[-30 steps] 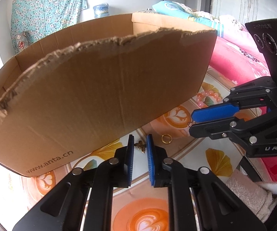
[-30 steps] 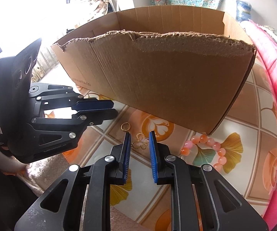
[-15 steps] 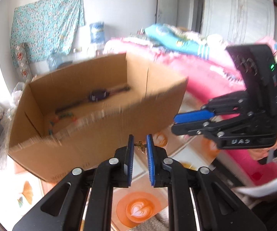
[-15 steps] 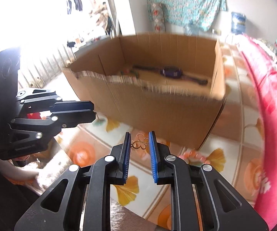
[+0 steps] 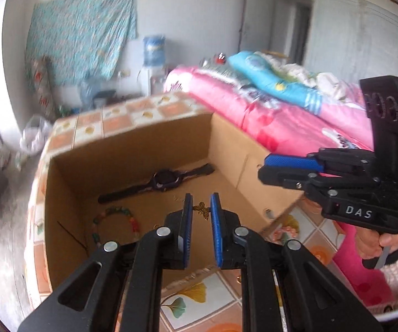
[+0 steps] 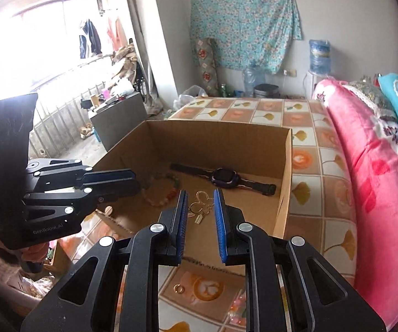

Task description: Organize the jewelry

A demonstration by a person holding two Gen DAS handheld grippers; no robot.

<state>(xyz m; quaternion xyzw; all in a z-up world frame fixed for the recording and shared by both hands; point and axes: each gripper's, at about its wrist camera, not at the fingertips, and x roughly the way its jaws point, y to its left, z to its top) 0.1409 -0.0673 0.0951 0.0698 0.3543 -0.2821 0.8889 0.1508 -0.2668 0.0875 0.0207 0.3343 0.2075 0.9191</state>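
L wrist view, nearest first: left gripper (image 5: 201, 207) has its blue pads closed on a small gold butterfly charm (image 5: 202, 209), held up over the open cardboard box (image 5: 132, 149). Below the fingers, a strip of tiled cloth (image 5: 199, 298) w/ leaf print. Inside the box: a beaded bracelet (image 5: 115, 222) on the floor at left, a dark watch (image 5: 165, 179) lying flat further back. To the right, the right gripper (image 5: 262, 168) seen side-on, a hand (image 5: 376, 238) on its handle; what it holds can't be made out from here. Beyond, a pink quilt (image 5: 268, 121) and blue pillow, water bottle by the wall. R wrist view: right gripper (image 6: 199, 207) pinches a bigger gold openwork butterfly pendant (image 6: 201, 206) w/ a little tag hanging off it, also over the box (image 6: 284, 166). Only this view shows a gold ring (image 6: 179, 288) on the cloth in front of the box, plus pinkish beads (image 6: 236, 305) near it, blurry. The left gripper (image 6: 135, 181) appears at left side-on, its charm hidden. Watch (image 6: 225, 178) and bracelet (image 6: 160, 191) sit further in; far back a window and a floral cloth on the wall.
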